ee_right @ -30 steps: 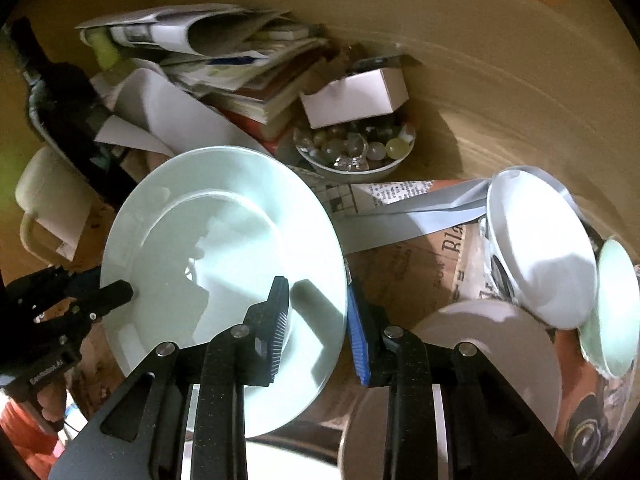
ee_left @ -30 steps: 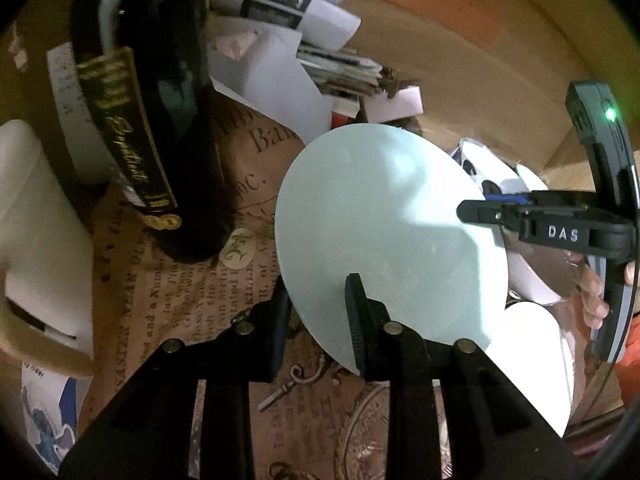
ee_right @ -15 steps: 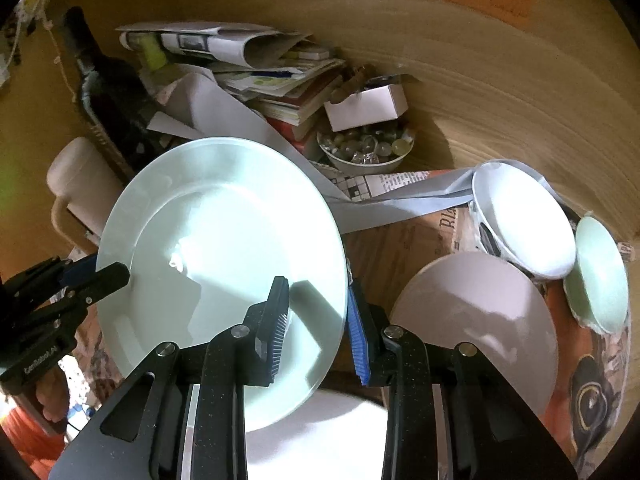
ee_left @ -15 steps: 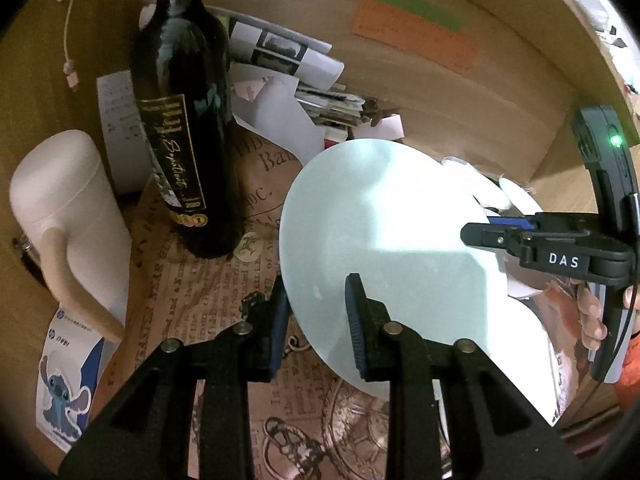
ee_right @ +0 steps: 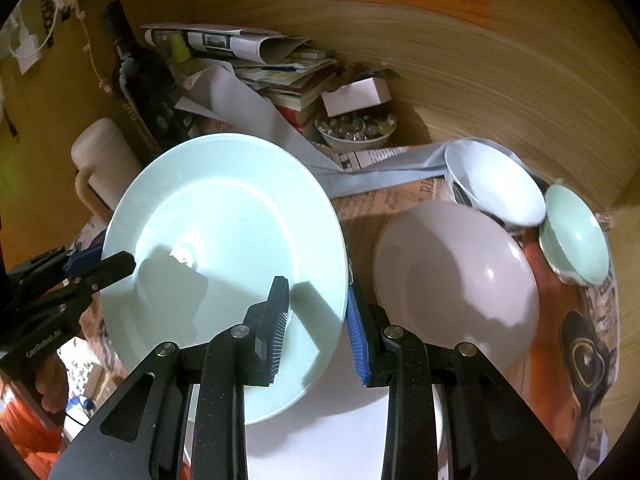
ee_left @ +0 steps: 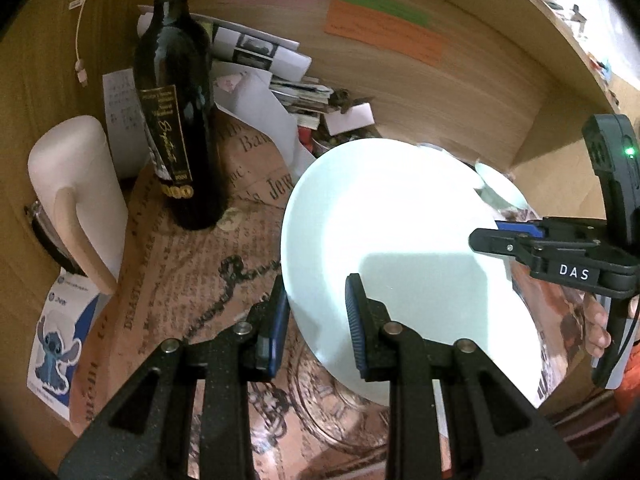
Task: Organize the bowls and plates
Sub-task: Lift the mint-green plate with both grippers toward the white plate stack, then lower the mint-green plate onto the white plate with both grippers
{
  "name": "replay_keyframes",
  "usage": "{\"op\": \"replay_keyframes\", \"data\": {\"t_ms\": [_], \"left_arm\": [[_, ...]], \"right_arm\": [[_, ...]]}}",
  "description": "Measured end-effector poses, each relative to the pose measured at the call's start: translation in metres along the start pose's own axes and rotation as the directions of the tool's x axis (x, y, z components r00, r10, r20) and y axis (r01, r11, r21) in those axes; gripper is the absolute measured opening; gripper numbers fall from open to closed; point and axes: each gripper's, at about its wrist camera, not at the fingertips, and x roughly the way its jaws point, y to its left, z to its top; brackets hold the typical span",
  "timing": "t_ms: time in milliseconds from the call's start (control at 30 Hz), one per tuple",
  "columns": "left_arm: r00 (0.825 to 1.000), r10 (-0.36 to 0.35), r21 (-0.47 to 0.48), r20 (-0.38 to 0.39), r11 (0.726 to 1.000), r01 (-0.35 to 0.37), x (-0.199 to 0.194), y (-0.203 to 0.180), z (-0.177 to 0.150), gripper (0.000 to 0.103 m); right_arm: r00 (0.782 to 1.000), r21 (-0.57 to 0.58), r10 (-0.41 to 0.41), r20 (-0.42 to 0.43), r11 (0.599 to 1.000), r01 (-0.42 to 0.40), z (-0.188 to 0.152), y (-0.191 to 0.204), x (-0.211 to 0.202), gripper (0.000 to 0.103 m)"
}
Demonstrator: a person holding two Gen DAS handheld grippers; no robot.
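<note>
Both grippers grasp one pale green plate (ee_right: pixel 224 240), lifted and tilted above the newspaper-covered table (ee_left: pixel 192 264). The left gripper (ee_left: pixel 316 316) pinches its left rim, the right gripper (ee_right: pixel 318 320) its right rim. Right of it sit a white bowl (ee_right: pixel 452 280), a smaller white bowl (ee_right: pixel 496 184) and a green bowl (ee_right: pixel 576 236). A wine bottle (ee_left: pixel 176 120) stands far left.

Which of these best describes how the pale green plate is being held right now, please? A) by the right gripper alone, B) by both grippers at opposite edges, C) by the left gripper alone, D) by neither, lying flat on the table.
B: the plate is tilted up off the table, with the right gripper straddling its near rim and the left gripper on the far rim.
</note>
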Motion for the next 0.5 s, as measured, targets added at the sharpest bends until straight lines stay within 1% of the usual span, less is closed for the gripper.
{"op": "replay_keyframes", "data": {"t_ms": [267,500], "left_arm": [[1.000,-0.021,0.013,-0.007,1.000,0.021,-0.006,-0.019,-0.019,0.027],[0.999,-0.031,0.026,-0.037,0.999,0.032,-0.001,-0.034,-0.032,0.027]], "right_arm": [[1.000,0.036,-0.013,-0.015,0.999,0.014,-0.027,-0.006,-0.007,0.026],[0.999,0.070,-0.014,-0.035,0.997,0.016,-0.051,-0.013,-0.009,0.026]]}}
